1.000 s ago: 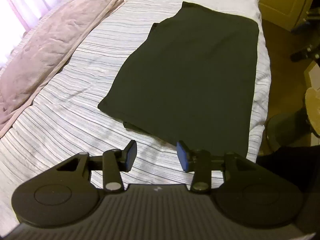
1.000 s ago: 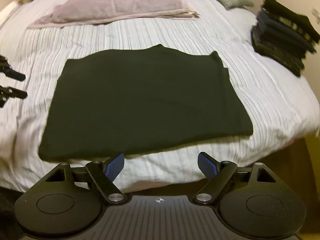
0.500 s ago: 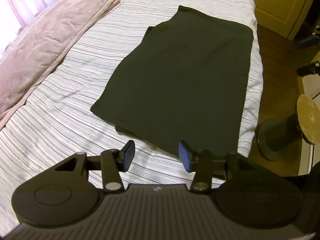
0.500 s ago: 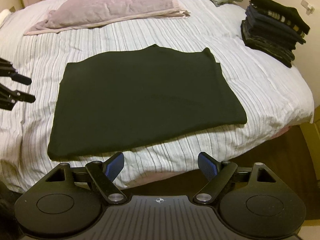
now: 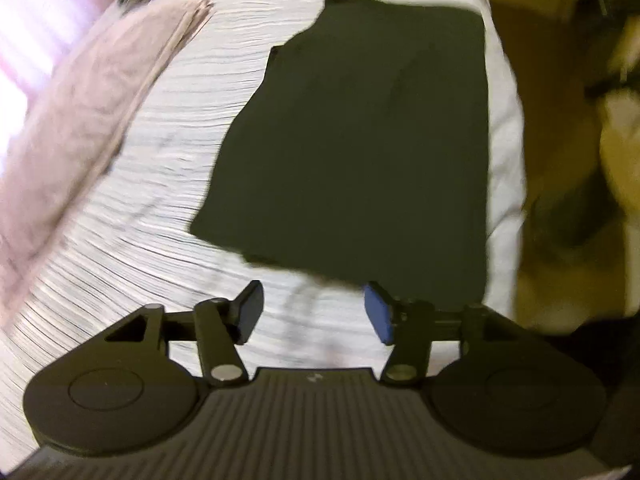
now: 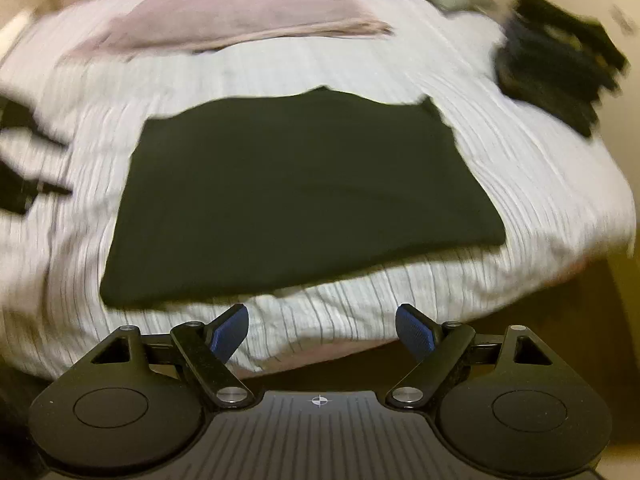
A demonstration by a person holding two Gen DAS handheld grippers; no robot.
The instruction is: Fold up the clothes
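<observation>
Now we hover both ends; left gripper (image 5: 312, 312) and right gripper (image 6: 320, 332) spread apart, holding nothing; the dark garment (image 6: 296, 196) lies flat on the striped bed (image 6: 540, 184), seemingly folded narrower, though blur hides layers; further folds probably remain; a folded stack (image 6: 560, 68) waits beyond.

Left gripper (image 5: 314, 312): jaws parted, nothing between the blue pads (image 5: 378, 314); held level, clear of any surface. Right gripper (image 6: 322, 334): jaws spread wide, pads (image 6: 414, 332) empty, held level. Both views motion-blurred.
</observation>
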